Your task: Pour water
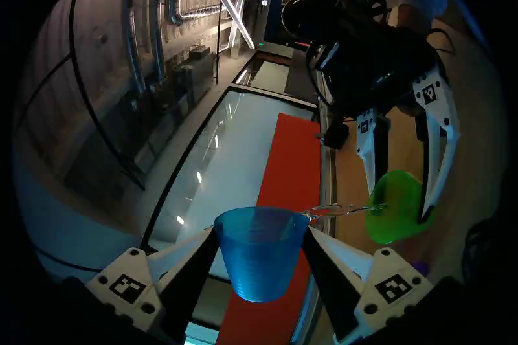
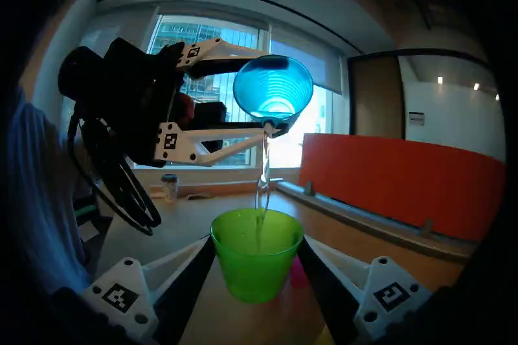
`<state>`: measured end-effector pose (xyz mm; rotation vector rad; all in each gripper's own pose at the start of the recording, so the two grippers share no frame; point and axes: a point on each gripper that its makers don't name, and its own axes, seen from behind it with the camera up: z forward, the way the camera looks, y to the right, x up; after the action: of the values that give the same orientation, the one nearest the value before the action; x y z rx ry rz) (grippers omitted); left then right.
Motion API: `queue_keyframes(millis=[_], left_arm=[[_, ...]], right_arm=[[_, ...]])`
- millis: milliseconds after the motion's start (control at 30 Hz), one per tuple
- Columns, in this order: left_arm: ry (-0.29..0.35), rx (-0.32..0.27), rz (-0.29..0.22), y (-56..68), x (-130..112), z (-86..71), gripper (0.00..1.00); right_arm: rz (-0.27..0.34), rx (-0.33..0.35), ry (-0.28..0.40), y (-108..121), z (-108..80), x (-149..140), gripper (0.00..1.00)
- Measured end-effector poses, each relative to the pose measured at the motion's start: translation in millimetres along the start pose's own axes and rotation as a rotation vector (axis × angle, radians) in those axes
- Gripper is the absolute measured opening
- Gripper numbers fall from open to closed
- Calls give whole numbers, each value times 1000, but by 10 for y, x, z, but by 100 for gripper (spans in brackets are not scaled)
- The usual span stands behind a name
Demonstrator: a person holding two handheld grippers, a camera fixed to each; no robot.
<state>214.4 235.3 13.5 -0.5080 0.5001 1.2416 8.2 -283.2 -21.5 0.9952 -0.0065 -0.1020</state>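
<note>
step: pour in progress, water passing from one cup to the other
left gripper (image 1: 261,240): closed partway onto the blue plastic cup (image 1: 261,267), one finger pressing each side wall; firm hold, no slip visible
blue cup pose: tipped well over, mouth facing the right gripper view, lip at the low side; held higher than the other cup
water stream (image 2: 263,177): thin and twisting, leaves the blue cup's lip and drops into the green cup's mouth; no splash seen outside it
right gripper (image 2: 257,246): closed partway onto the green plastic cup (image 2: 257,277), both fingers on its walls, cup upright
green cup place: directly under the blue cup's lip, over the wooden tabletop (image 2: 213,206), near the edge lined by the red partition (image 2: 401,177)
support: cannot tell if the green cup's base rests on the tabletop or hangs just above it, the base is cut off low in the right gripper view
fill: some water already in the green cup, level well below the rim by my read
progress: mid-pour, likely past the start; blue cup looks mostly drained
next move needs: hold the green cup steady and level, hold the lip over the mouth's centre, add tilt slowly as the flow thins, then roll the blue cup back upright
background: paper coffee cup (image 2: 169,186) well apart at the window-side edge
</note>
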Motion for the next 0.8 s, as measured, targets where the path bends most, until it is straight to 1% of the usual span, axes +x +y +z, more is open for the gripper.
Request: queue_keyframes(millis=[167,800], left_arm=[[2,1,21,-4,25,22,87],[10,8,134,-62,96,72,87]], right_arm=[[0,-2,2,10,5,6,90],[-4,-9,6,30,9,26,90]])
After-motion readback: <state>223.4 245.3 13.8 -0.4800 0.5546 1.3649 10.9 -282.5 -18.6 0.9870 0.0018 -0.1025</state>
